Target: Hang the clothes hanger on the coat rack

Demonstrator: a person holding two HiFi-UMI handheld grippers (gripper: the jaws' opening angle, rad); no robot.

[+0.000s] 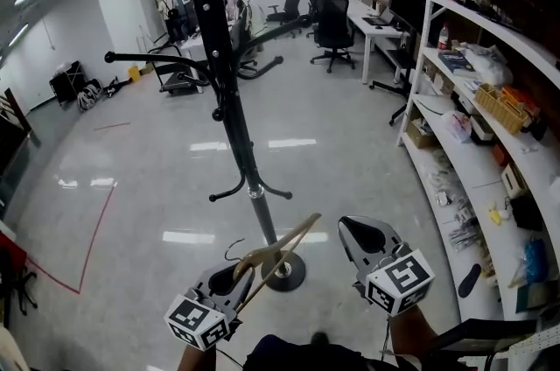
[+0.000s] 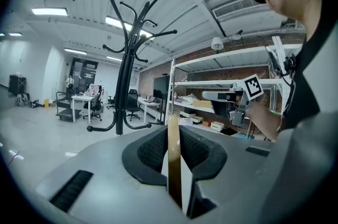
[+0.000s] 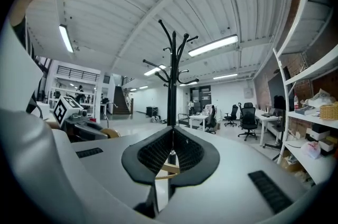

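The left hand-held gripper pinches a wooden clothes hanger, low and near, close to the base of the black coat rack. The right hand-held gripper, near right, has its jaws pressed together, empty.

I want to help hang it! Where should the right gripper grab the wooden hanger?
The free wooden arm of the hanger, from the right: it slants up toward the right gripper, while the left gripper clamps it lower down.
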